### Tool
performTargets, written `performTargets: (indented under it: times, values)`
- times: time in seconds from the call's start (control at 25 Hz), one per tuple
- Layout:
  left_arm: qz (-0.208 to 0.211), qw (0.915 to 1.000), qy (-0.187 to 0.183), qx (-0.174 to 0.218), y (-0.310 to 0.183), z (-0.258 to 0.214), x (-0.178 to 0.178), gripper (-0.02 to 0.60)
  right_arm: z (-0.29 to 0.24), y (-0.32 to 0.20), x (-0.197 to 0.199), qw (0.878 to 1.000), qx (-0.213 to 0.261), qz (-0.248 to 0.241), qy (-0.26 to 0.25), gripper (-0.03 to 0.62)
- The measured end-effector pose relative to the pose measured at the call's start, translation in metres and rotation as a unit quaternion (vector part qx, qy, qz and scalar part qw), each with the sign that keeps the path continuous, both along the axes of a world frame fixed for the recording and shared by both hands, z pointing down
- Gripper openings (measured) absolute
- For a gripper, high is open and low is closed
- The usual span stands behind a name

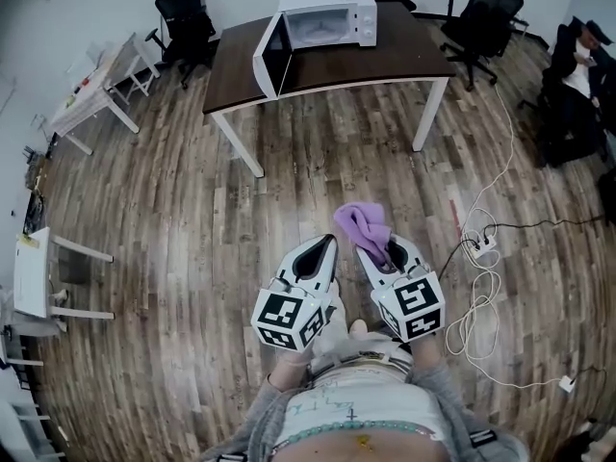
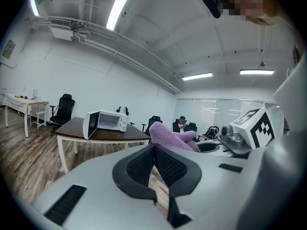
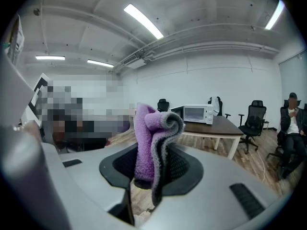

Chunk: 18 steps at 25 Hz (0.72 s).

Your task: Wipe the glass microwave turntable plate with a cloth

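Your left gripper [image 1: 328, 246] sits at the lower middle of the head view; its jaws are pressed together with nothing between them, and its own view shows the two dark pads meeting edge to edge. Your right gripper [image 1: 383, 249] is just beside it, towards the right; its jaws are clamped on the cloth [image 1: 362, 223], a purple one with a grey side, folded and sticking up out of the pads. In the head view the cloth points up the frame, above both grippers and over the wood floor [image 1: 192, 210].

The microwave [image 1: 322, 17] stands at the top centre on a dark table [image 1: 385, 56], well apart from both grippers; its door [image 1: 269, 61] hangs open to the left; the inside is too small and dark for you to make out a plate.

Black chairs [image 1: 188, 17] stand in the upper left and upper right; a person [image 1: 576, 80] sits at the right edge; a white cable [image 1: 481, 296] loops over the floor at the right.
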<state>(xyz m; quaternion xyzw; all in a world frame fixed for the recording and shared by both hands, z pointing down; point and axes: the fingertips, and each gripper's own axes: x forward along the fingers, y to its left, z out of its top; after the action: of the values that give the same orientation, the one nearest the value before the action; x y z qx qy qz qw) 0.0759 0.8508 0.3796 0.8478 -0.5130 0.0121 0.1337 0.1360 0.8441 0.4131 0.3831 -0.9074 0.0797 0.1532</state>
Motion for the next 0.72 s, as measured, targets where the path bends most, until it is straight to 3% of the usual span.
performTargets:
  times: [0.72]
  values:
    - [0.07,0.9972,0.011,0.021,-0.148,-0.008,-0.042,0.011,-0.014,-0.143,-0.052,0.998,0.025,0.05,0.014,0.12]
